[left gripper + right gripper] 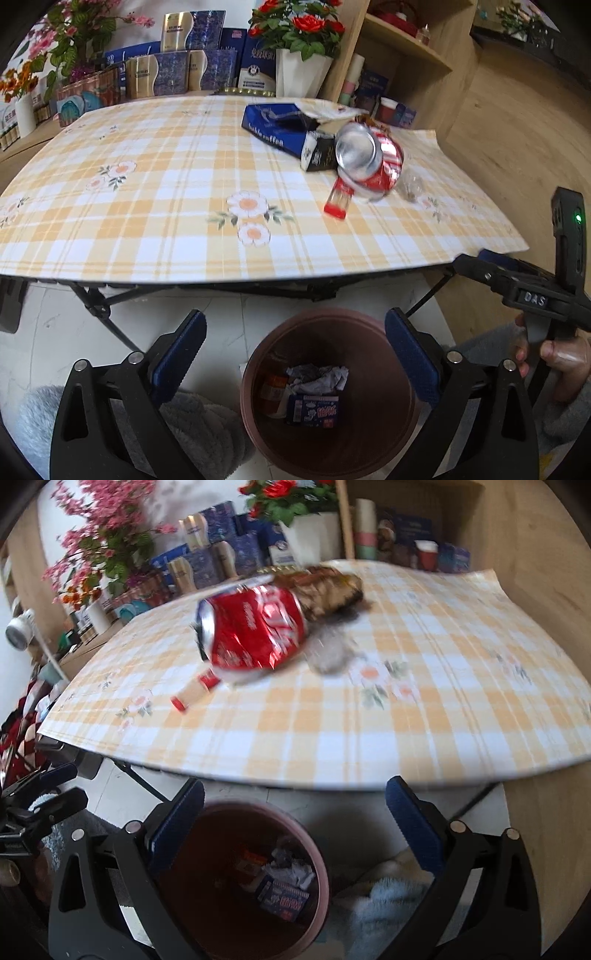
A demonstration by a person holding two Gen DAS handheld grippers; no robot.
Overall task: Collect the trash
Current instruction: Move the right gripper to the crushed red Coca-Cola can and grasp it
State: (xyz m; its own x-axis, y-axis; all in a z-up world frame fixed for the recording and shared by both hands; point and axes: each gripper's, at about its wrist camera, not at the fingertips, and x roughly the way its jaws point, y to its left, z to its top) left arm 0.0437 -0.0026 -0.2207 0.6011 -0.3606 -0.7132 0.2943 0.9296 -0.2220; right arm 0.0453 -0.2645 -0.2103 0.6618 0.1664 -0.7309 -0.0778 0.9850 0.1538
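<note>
Both grippers, left [295,354] and right [295,827], hung spread and empty over the bin [402,432] at bottom centre; a can [373,162] lay upper right.

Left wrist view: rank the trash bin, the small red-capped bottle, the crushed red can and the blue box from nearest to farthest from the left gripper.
From the left gripper, jaws open:
1. Trash bin, on the floor directly below the fingers.
2. Small red-capped bottle, on the table, right of centre.
3. Crushed red can, just behind the bottle.
4. Blue box, farthest back, partly behind the can.
</note>
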